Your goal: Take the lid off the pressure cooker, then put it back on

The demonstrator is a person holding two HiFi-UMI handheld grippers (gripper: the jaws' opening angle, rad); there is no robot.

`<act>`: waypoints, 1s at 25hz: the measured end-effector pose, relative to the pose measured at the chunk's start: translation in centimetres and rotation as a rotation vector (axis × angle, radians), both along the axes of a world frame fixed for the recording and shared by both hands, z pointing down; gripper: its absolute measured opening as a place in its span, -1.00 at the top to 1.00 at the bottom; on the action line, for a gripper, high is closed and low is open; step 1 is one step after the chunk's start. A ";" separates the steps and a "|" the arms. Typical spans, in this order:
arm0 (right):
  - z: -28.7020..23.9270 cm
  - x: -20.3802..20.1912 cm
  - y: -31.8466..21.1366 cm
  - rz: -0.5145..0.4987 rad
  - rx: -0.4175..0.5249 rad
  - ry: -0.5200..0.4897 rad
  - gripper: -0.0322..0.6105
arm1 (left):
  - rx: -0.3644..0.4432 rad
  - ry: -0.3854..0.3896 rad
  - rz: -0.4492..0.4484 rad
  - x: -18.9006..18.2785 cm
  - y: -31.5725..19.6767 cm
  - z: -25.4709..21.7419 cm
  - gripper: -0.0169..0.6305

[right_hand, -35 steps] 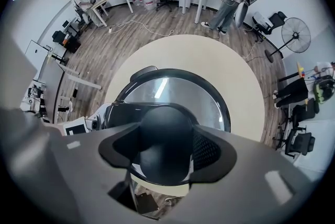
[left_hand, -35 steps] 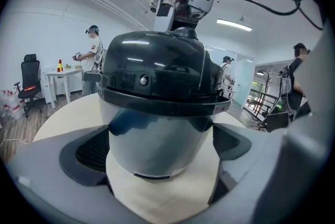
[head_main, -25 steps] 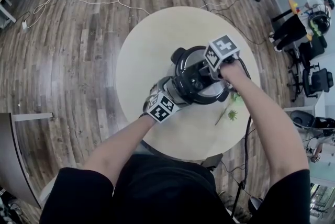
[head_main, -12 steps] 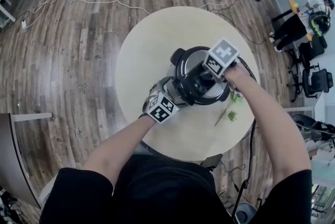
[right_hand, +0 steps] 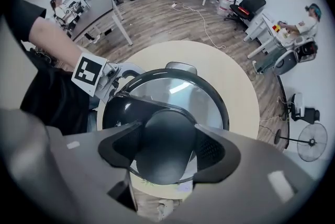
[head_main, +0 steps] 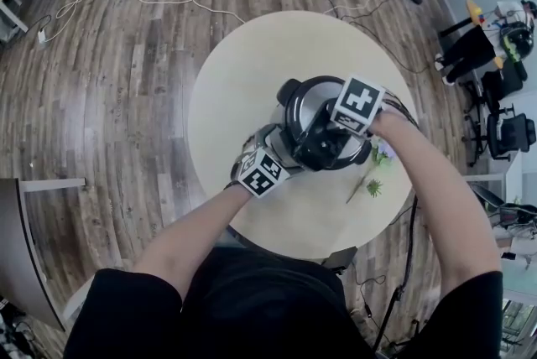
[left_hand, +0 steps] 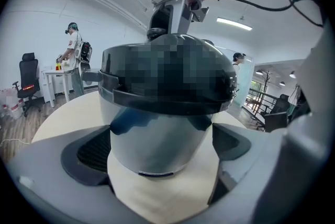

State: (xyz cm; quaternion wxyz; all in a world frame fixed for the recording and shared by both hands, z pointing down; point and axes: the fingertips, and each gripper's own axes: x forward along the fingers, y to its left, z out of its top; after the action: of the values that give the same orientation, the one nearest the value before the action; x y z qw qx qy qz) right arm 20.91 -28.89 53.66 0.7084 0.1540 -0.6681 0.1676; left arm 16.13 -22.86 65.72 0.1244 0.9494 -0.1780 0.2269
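– Pressure cooker [left_hand: 162, 118], where is it?
– Upright on the round surface [head_main: 243, 72], right of middle. Lid [head_main: 304, 107] is on top and looks level. Locked or not, can't tell.
– Grippers?
– Right gripper [right_hand: 166, 140] points down from above. Its jaws are about half closed onto the lid's black handle [right_hand: 159, 168], pads against both sides. Left gripper [left_hand: 161, 148] comes in low from the near side, jaws spread wide round the steel body. Its pads seem to press on both flanks. Bracing the pot, I'd say.
– What could go wrong?
– One: the handle is smooth and rounded, so the pads may slip round it under torque and the lid won't turn. Two: the left hold sits on a curved, shiny wall. If it gives, the whole cooker spins or skates on the surface along with the lid. Three: pulling up before the lid is fully unlocked would lift or tip the pot. Four: a lid held only by its handle can tilt, catch the rim and go back on crooked.
– Anything nearby?
– Green sprig [head_main: 372, 185] on the surface just beside the cooker, on its right. A sliding pot would shove it toward the surface's edge.
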 end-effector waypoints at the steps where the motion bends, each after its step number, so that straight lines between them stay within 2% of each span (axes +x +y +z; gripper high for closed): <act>1: 0.0 0.0 0.0 0.013 0.003 -0.005 -0.02 | -0.010 0.003 0.001 -0.1 0.0 0.0 -0.85; 4: -0.1 0.3 -0.2 0.092 0.014 -0.038 -0.02 | -0.056 0.000 0.021 -0.9 -0.1 -0.3 -0.74; 8: -0.5 1.8 0.4 0.285 0.039 -0.132 -0.02 | -0.097 0.014 0.015 -3.1 -0.2 -2.5 -0.31; 11: -2.0 3.0 1.5 0.349 0.120 -0.215 -0.02 | -0.082 0.026 -0.023 -5.0 -0.3 -4.4 0.03; 14: -4.0 4.6 3.0 0.399 0.234 -0.287 -0.02 | -0.043 0.064 -0.095 -7.2 -0.7 -6.9 0.26; 16: -5.2 5.3 4.4 0.458 0.316 -0.355 0.04 | -0.005 0.107 -0.159 -8.9 -1.4 -9.3 0.49; 19: -7.1 5.9 6.6 0.555 0.486 -0.471 0.31 | 0.097 0.180 -0.212 -10.0 -2.2 -14.4 0.74; 25: -11.8 6.1 10.0 0.772 0.813 -0.731 0.70 | 0.294 0.300 -0.221 -8.3 -2.6 -26.1 0.94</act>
State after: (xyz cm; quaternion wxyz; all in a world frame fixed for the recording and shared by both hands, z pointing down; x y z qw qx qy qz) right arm 26.97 -18.91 41.86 0.2111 0.5699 -0.7722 0.1853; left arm 7.83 -25.49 39.60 0.0340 0.9552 -0.2914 0.0401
